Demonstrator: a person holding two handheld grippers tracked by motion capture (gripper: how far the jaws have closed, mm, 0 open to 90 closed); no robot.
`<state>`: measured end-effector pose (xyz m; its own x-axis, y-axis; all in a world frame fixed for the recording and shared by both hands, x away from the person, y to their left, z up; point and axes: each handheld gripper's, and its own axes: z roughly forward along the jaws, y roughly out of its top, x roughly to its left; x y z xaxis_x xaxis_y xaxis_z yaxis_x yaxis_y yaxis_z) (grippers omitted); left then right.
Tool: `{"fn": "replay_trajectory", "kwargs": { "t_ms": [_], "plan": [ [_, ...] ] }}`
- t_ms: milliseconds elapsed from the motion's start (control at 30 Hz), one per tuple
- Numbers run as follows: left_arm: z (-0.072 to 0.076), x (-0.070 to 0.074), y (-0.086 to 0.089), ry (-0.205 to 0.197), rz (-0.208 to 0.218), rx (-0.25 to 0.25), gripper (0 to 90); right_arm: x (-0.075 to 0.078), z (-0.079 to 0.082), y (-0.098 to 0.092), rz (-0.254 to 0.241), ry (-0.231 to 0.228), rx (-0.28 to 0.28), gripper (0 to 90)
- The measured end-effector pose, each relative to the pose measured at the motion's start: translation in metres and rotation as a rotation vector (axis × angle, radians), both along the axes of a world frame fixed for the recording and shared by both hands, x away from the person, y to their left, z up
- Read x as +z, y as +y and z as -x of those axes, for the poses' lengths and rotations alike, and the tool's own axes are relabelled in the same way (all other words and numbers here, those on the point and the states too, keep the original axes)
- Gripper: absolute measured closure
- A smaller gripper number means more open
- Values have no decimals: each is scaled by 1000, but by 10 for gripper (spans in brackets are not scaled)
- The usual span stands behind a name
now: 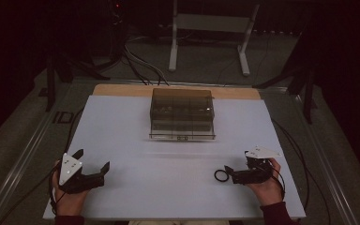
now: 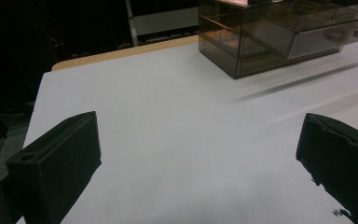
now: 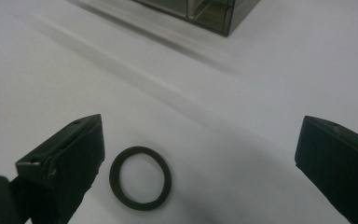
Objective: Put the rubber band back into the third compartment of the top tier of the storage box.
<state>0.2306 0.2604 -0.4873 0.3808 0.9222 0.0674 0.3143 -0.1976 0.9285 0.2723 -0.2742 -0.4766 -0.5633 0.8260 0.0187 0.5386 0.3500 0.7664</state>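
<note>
A small black ring (image 1: 215, 176) lies flat on the white table top (image 1: 168, 187) at the front right. My right gripper (image 1: 237, 165) is open beside it. In the right gripper view the ring (image 3: 140, 152) rests on the table just inside the left jaw, untouched, and the right gripper (image 3: 203, 135) has its jaws spread wide. My left gripper (image 1: 93, 159) hovers open at the front left with nothing between its jaws; bare table lies ahead of the left gripper (image 2: 199, 130). A smoky clear drawer box (image 1: 182, 114) stands at the table's middle back.
The drawer box (image 2: 261, 37) has several compartments and is shut; its corner (image 3: 205, 14) lies ahead of my right gripper. A wooden edge (image 1: 122, 89) runs along the table's far side. Beyond it are cables and a white stand (image 1: 206, 28) on the floor.
</note>
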Motion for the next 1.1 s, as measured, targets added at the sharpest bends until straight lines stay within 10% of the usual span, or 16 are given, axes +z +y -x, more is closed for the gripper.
{"fn": "replay_trajectory", "kwargs": {
  "t_ms": [633,1100],
  "plan": [
    [0,-2,-4,6,-10,-13,6,-10,-9,17,34,89,63,76],
    [-1,-3,-4,7,-11,-18,5,-20,-11,22,87,121,131,535]
  ]
}}
